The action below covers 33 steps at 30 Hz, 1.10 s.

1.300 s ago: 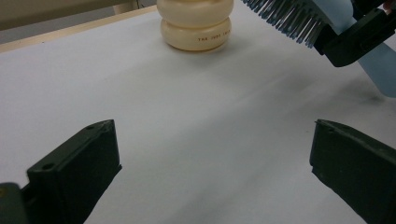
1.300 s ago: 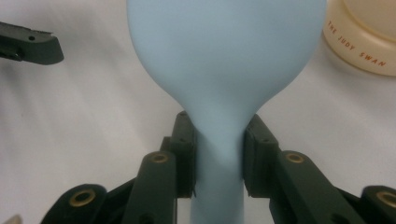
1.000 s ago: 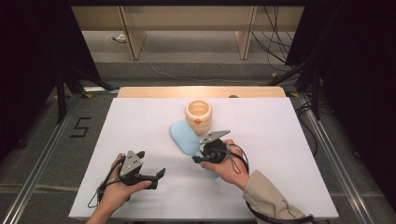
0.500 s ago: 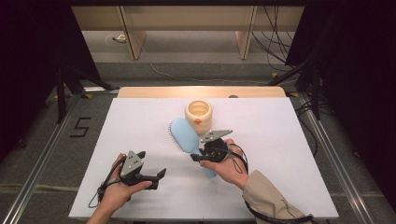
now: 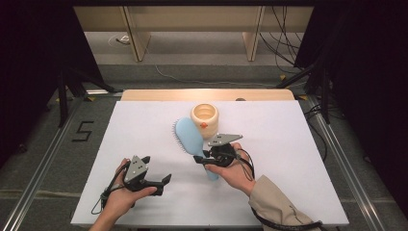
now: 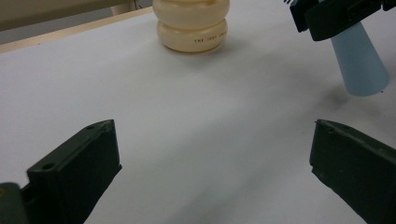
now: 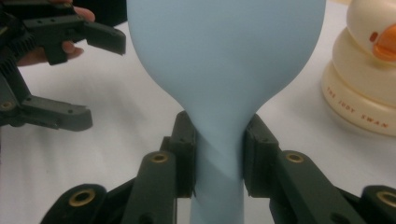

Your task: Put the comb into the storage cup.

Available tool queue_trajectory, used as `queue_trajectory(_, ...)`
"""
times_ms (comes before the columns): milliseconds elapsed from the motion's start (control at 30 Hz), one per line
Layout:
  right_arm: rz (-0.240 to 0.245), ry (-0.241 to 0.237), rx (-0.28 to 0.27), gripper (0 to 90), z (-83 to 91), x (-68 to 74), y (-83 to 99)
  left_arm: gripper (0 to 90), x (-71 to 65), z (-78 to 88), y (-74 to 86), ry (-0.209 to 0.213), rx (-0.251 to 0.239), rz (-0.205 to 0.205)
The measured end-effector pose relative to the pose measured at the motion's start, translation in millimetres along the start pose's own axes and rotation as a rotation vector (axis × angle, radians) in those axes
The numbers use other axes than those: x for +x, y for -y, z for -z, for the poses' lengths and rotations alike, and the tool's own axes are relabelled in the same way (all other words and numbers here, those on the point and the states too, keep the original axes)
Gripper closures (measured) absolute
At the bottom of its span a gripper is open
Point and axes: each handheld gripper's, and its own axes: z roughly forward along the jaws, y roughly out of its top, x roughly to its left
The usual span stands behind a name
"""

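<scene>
right gripper (image 5: 204, 159) clamps blue hairbrush (image 5: 188, 136) at its neck, head pointing far-left beside duck cup (image 5: 204, 119); left gripper (image 5: 163, 180) gapes wide, near-left.

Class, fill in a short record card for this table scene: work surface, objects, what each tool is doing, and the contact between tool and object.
Surface: white tabletop
Object 1: light blue hairbrush, bristles facing away from the tool's camera
Object 2: cream duck-shaped container, upright beside the brush head
Right tool: shut on the brush's neck, where handle meets head
Left tool: open, nothing between its jaws, held above the tabletop
Contact: both right pads press the handle sides
</scene>
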Motion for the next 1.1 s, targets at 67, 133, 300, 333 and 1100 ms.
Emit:
queue_trajectory(67,0.005,-0.005,-0.022,70.4,-0.1,0.9,0.0,1.1,0.1,0.0,0.0,-0.001,0.000,-0.001)
queue_trajectory(133,0.015,-0.008,-0.041,70.3,-0.4,2.0,0.0,1.1,-0.1,-0.1,0.1,0.000,-0.001,0.002)
queue_trajectory(300,0.013,-0.016,-0.091,70.4,-1.3,3.8,0.9,1.2,-0.6,-0.1,-0.4,0.000,-0.005,0.008)
queue_trajectory(333,0.014,-0.015,-0.098,70.3,-1.3,3.9,1.1,1.2,-0.6,-0.1,-0.4,0.001,-0.006,0.007)
queue_trajectory(1100,0.010,-0.013,-0.181,70.4,-2.4,2.8,4.0,1.2,-7.7,-1.8,-2.5,0.024,-0.013,0.012)
